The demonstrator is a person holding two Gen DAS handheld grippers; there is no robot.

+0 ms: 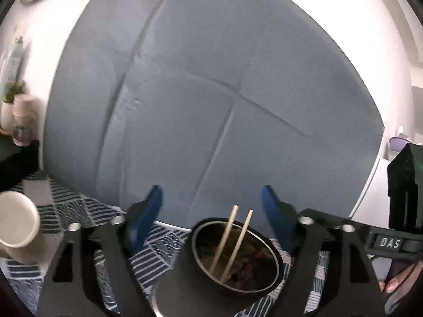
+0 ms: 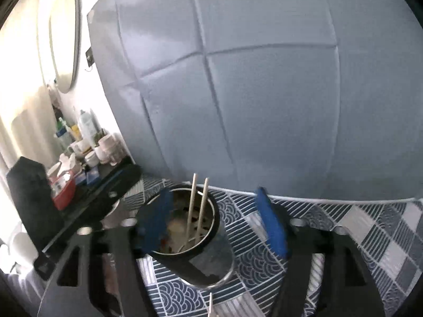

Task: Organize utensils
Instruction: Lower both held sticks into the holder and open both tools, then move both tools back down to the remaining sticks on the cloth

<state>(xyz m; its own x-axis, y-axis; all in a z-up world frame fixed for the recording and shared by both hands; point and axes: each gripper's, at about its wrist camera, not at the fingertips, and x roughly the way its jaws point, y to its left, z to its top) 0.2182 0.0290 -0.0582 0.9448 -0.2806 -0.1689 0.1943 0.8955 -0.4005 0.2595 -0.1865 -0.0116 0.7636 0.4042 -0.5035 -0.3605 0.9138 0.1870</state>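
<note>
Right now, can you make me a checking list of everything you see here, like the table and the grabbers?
Surface: blue-and-white patterned cloth.
Job's things: two chopsticks standing in a black metal-lined holder.
Clutter: white cup at left; bottles and jars on a dark side shelf.
Grippers: left gripper open, right gripper open; neither holds anything.
Cables: nothing seen.
Surroundings: grey-blue padded panel behind; oval mirror on the wall.

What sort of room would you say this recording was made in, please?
Most likely a bedroom. A padded grey-blue headboard fills the background, a patterned bedspread serves as the work surface, and a side table with toiletry bottles stands under an oval mirror. The utensil cup with chopsticks stands on the bedspread.
</note>
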